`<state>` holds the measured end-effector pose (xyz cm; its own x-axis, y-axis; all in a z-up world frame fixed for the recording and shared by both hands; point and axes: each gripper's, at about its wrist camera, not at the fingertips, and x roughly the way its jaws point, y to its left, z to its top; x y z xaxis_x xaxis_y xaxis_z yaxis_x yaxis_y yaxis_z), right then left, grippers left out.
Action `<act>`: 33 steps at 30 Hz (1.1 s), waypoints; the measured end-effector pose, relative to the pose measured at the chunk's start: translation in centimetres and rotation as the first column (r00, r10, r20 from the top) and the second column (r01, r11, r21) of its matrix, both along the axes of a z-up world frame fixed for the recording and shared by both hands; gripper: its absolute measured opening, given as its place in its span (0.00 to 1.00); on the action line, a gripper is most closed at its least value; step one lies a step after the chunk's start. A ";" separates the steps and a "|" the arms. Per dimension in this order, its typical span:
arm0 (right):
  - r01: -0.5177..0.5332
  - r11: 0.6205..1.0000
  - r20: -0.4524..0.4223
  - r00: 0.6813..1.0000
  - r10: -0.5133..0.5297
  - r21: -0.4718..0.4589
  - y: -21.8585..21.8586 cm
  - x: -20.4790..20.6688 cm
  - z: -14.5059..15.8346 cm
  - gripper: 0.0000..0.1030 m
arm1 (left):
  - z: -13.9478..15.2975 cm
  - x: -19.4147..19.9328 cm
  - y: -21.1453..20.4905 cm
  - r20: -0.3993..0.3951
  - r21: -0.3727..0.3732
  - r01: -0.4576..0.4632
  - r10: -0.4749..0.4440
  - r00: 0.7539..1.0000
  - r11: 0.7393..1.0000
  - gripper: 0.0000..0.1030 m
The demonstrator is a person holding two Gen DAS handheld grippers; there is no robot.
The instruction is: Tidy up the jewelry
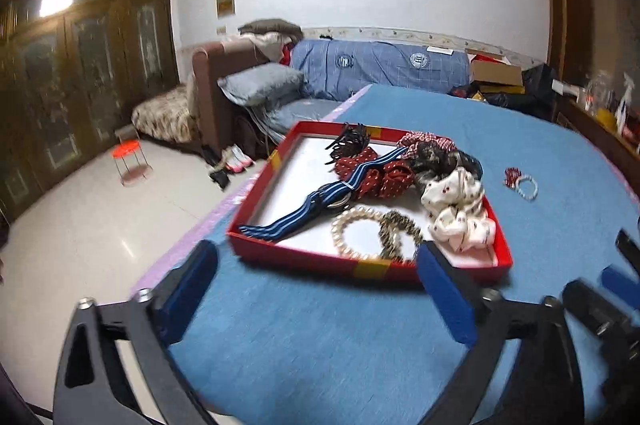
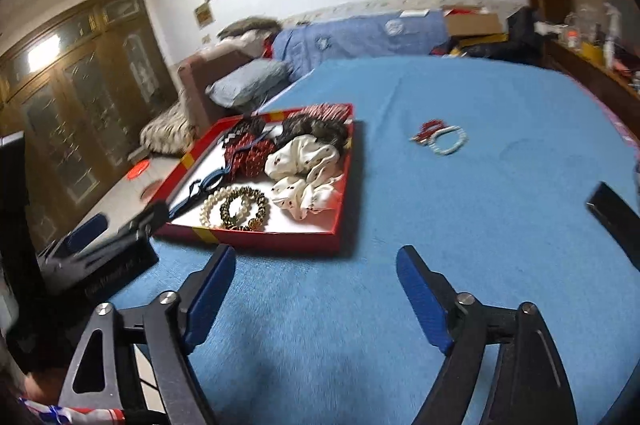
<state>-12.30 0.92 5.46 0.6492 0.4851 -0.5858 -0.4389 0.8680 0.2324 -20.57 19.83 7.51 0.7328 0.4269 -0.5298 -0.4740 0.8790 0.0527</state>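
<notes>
A red tray [image 1: 320, 261] [image 2: 280, 239] sits on the blue tablecloth. It holds a pearl bracelet [image 1: 352, 229] [image 2: 210, 209], a gold-and-dark bracelet [image 1: 400, 229] [image 2: 244, 209], a blue striped strap [image 1: 320, 197], red and white scrunchies [image 1: 460, 205] [image 2: 304, 173] and a black claw clip [image 1: 348, 141]. A white bead bracelet [image 1: 526, 187] [image 2: 448, 141] and a red beaded piece [image 1: 511, 176] [image 2: 426, 131] lie on the cloth right of the tray. My left gripper [image 1: 316, 281] is open and empty just before the tray's near edge. My right gripper [image 2: 316, 289] is open and empty above bare cloth.
The left gripper shows at the left of the right wrist view [image 2: 100, 249]. The table edge [image 1: 192, 225] drops to a tiled floor on the left. A sofa [image 1: 360, 69] stands beyond the table and a cluttered side counter [image 2: 592, 53] stands at the right.
</notes>
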 end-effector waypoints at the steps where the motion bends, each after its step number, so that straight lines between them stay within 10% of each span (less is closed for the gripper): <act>1: 0.014 1.000 0.013 1.000 -0.014 0.002 -0.3 -0.9 0.2 0.87 | 0.0 -0.7 -0.2 -0.002 0.013 -0.003 0.003 1.000 1.000 1.00; 6: 0.052 0.999 0.056 0.997 -0.052 -0.005 -0.8 -3.9 1.0 0.90 | 0.7 -3.8 -0.7 -0.008 0.106 -0.010 0.010 1.000 0.994 1.00; 14: 0.069 0.996 0.101 0.993 -0.063 -0.058 0.0 -5.1 1.9 0.91 | 2.5 -6.7 1.2 0.099 -0.005 -0.044 0.044 0.994 0.999 1.00; 23: 0.107 0.984 0.136 0.987 -0.087 -0.142 1.0 -5.2 1.7 0.91 | 0.9 -6.1 0.3 -0.034 0.162 -0.079 0.086 0.996 0.984 1.00; 33: 0.133 0.966 0.210 0.974 -0.086 -0.221 2.1 -6.4 2.1 0.93 | 0.8 -6.6 1.2 -0.016 0.097 -0.079 0.081 0.997 0.992 1.00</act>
<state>-18.66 2.98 7.56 0.8045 0.2706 -0.5287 -0.3551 0.9327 -0.0629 -27.14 21.02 8.35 0.6839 0.5336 -0.4976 -0.5410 0.8285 0.1450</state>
